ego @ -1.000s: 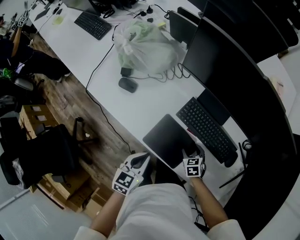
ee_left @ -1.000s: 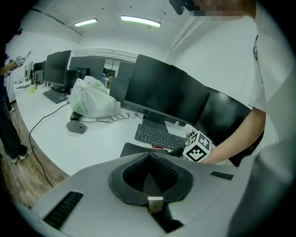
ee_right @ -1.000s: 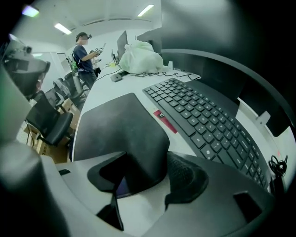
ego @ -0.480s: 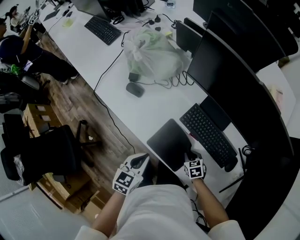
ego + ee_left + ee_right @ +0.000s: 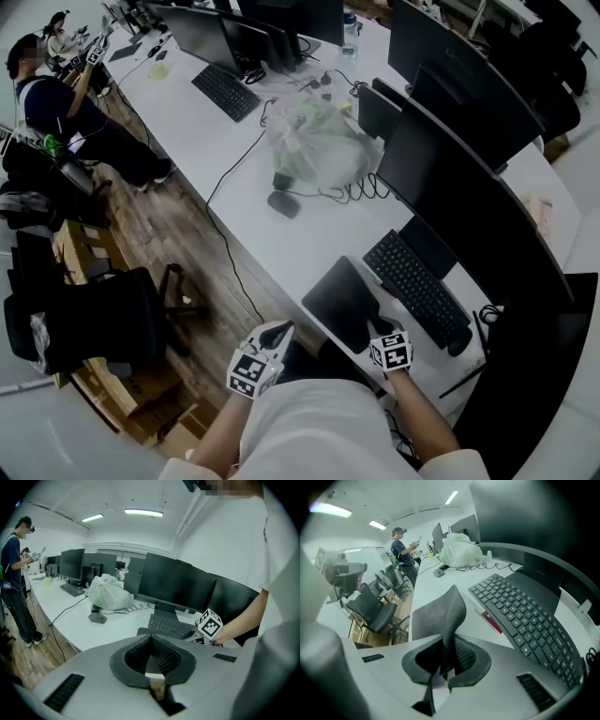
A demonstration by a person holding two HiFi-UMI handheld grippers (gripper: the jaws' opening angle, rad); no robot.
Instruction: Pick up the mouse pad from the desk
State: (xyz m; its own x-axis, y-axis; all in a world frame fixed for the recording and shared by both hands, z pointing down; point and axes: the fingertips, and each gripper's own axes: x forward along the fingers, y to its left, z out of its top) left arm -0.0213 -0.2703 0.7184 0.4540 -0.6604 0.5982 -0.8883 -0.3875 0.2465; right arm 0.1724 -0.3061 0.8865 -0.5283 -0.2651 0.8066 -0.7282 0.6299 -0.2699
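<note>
Mouse pad (image 5: 440, 613): near edge sits between the jaws of the right gripper (image 5: 443, 660). The jaws have just been closing and now pinch the pad.

- Dark sheet bends up out of the jaws and curls over toward the desk (image 5: 253, 225). Judged partly lifted. Far end probably rests on the desk top, but contact is not clear.
- Pad extends straight ahead of the right gripper, long axis pointing away from the person.
- Keyboard (image 5: 417, 286) lies just to the pad's right, roughly alongside it. A thin red strip (image 5: 490, 619) lies between the two.
- Left gripper (image 5: 272, 336): jaws pressed together, nothing in them. It is held off the near desk edge, to the pad's left and apart from it.
- Right hand is the nearer one and has the only grip.
- Next move, as judged: raise up and back toward the person, so the floppy far end peels off the desk without brushing the keyboard.
</note>
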